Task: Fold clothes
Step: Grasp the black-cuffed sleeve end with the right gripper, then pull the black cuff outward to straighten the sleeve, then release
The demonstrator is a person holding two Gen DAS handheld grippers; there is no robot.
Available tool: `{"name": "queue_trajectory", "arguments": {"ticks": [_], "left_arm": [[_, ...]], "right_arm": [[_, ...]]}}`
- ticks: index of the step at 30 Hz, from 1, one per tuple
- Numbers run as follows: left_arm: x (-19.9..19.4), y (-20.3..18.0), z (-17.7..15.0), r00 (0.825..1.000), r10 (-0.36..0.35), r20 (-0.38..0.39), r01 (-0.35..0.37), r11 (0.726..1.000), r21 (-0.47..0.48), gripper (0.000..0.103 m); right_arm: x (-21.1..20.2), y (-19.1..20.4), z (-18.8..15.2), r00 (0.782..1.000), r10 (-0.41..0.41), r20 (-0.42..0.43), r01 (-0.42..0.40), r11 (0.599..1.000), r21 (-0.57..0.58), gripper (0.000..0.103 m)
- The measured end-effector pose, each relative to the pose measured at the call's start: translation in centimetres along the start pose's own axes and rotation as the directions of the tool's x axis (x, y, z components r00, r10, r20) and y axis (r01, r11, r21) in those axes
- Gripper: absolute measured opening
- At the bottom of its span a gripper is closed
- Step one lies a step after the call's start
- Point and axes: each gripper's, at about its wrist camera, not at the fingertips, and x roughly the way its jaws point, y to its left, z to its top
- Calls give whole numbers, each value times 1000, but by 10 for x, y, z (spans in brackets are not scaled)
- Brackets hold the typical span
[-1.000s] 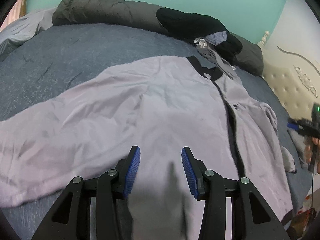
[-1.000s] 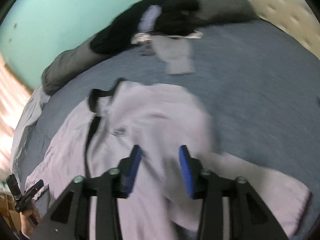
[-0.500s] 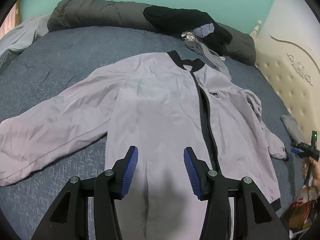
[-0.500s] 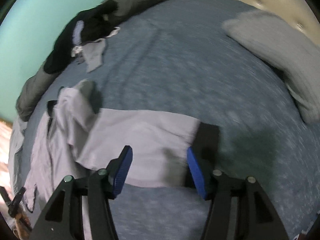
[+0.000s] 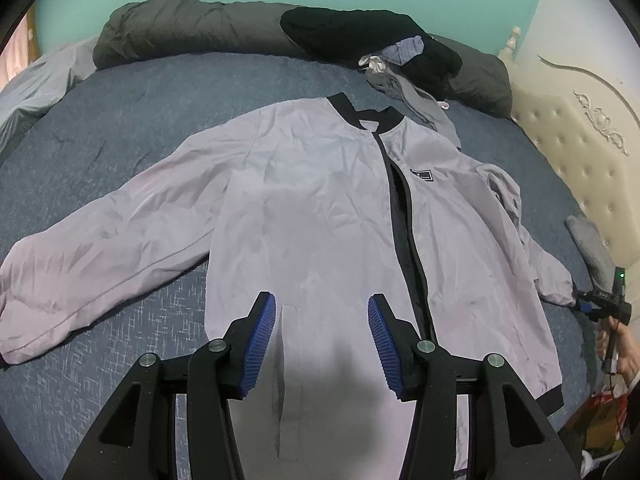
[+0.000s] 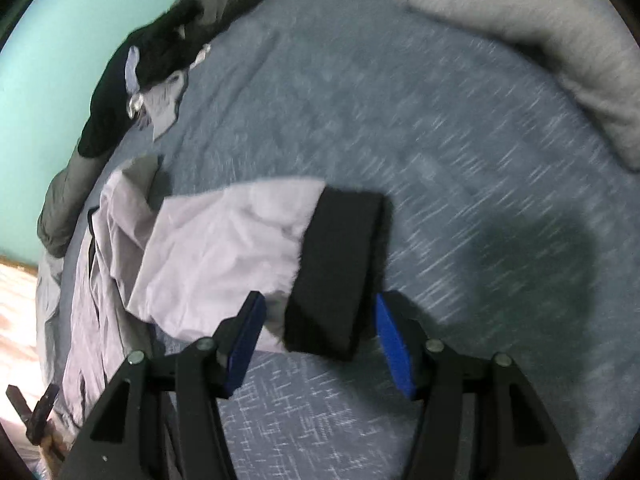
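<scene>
Lying spread face-up across the middle of the blue bed [image 5: 120, 120], the grey jacket [image 5: 312, 208] has both sleeves out. Above its lower hem the left gripper [image 5: 322, 344] hangs tilted downward, jaws spread and empty. Near the bed's headboard side, the right gripper [image 6: 318, 344] points down with spread jaws straddling the black cuff [image 6: 336, 272], pads not pressing it.

On the bed [image 5: 120, 128] I count one pale jacket [image 5: 312, 208], spread flat; beyond its collar one heap of dark clothes [image 5: 368, 40]; right of it, one grey pillow [image 6: 540, 40].
</scene>
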Motion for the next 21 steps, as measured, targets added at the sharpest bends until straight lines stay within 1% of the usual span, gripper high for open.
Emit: {"name": "queue_trajectory", "arguments": {"ticks": [1,3,4,5,7,8,9,14,19,21], "left_arm": [[0,0,0,1000,0,-2,0,1000,-1,52],[-1,-2,-1,1000,2,-3,-2,1000,2,52],[-1,-2,-1,1000,2,-4,-2,1000,4,52],[-1,-3,-1,1000,3,-4,-3,1000,5,52],[-2,-4,0,1000,2,-3,-2,1000,6,52],[-3,-5,1,1000,0,0,0,1000,8,52],[-4,-7,1,1000,0,3,0,1000,11,52],[-6,-16,2,1000,-7,11,6,1000,24,52],[-8,-27,3,1000,-18,15,17,999,37,52],[-10,-31,4,1000,-21,18,20,999,43,52]], "right_arm": [[1,1,-1,1000,-10,10,11,1000,-8,55],[1,4,-2,999,-33,28,33,999,-24,46],[1,5,-2,998,-44,37,45,998,-31,44],[0,5,-3,998,-54,45,55,998,-35,37],[-4,5,-3,995,-73,61,76,996,-40,16],[-8,3,-3,995,-70,75,73,997,-38,11],[-13,2,-2,994,-66,92,69,997,-39,9],[-47,-2,3,981,-75,179,86,995,-57,6],[-94,-16,16,956,-99,275,115,992,-46,6],[-115,-25,23,942,-119,313,138,990,-39,6]]}}
